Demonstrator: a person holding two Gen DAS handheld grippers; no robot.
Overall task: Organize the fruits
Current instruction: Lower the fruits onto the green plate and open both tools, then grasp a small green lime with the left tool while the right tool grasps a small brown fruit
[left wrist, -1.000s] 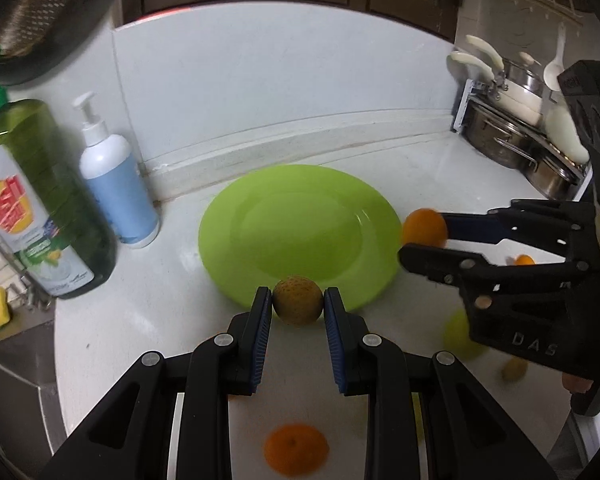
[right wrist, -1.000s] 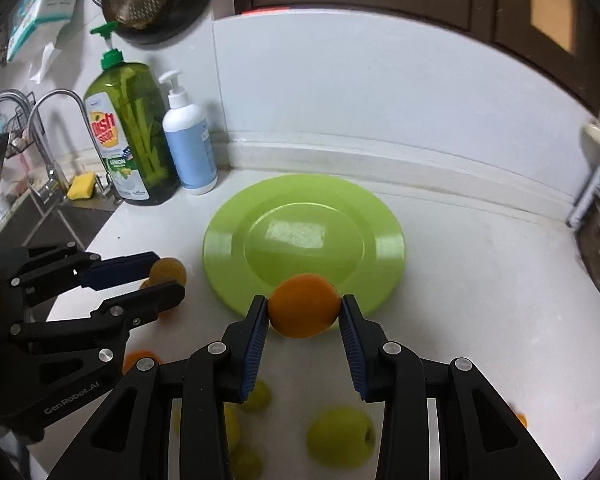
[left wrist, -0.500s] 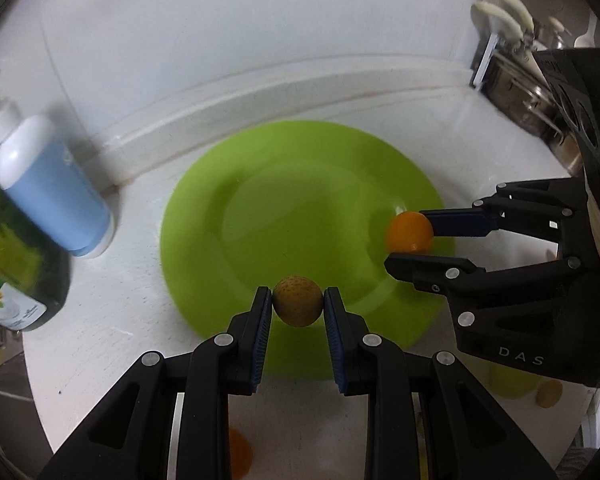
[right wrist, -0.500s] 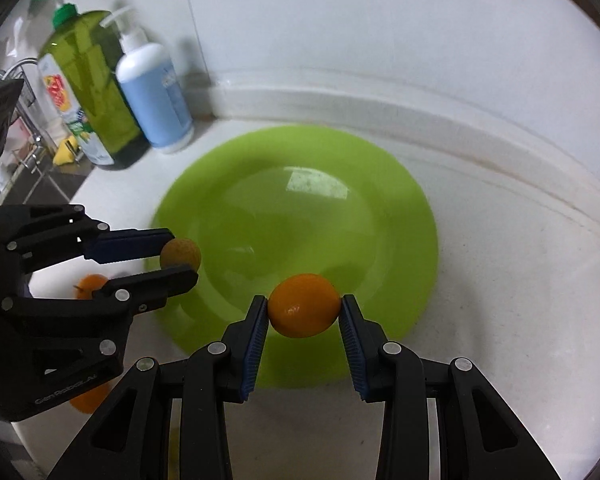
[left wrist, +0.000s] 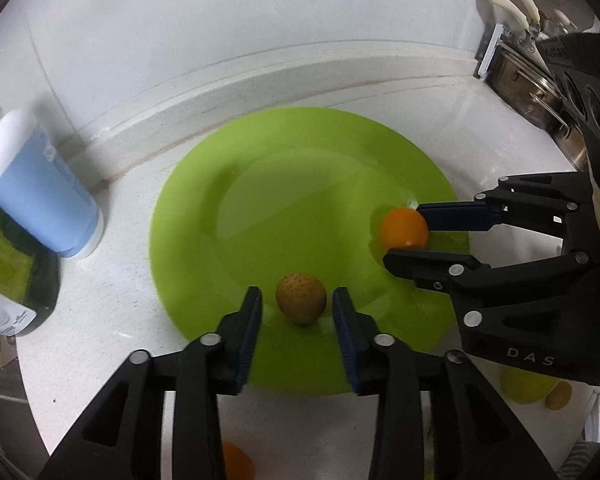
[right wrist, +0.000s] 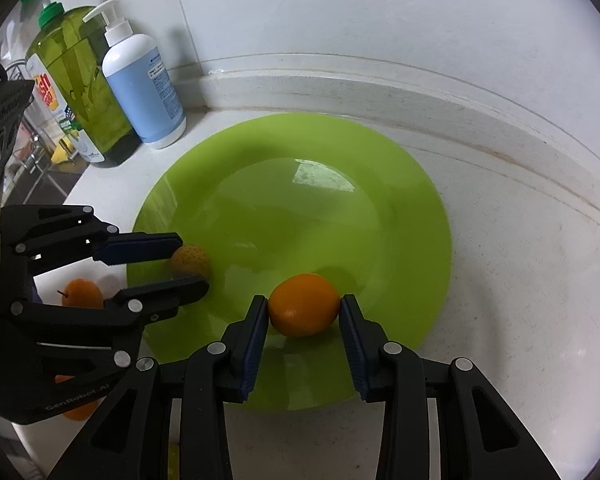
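Observation:
A lime-green plate (left wrist: 300,184) lies on the white counter. A small brownish-yellow fruit (left wrist: 301,298) rests on its near rim area between the pads of my left gripper (left wrist: 297,294). Those jaws are opening, with a gap on each side of the fruit. In the right wrist view an orange (right wrist: 304,304) sits low over the plate (right wrist: 300,220), with my right gripper (right wrist: 304,302) shut on it, both pads against its sides. Each gripper shows in the other's view: the right gripper (left wrist: 403,236) at the plate's right edge, the left gripper (right wrist: 191,262) at its left edge.
A blue-and-white pump bottle (right wrist: 142,88) and a green dish-soap bottle (right wrist: 76,92) stand at the back left beside a sink. Loose oranges (right wrist: 80,292) lie left of the plate, and a green fruit (left wrist: 524,388) lies at the right. Steel pots (left wrist: 520,76) stand at the back right.
Both grippers came down and forward over the plate with their fruits. The left jaws then parted, and the brownish fruit now lies free on the plate.

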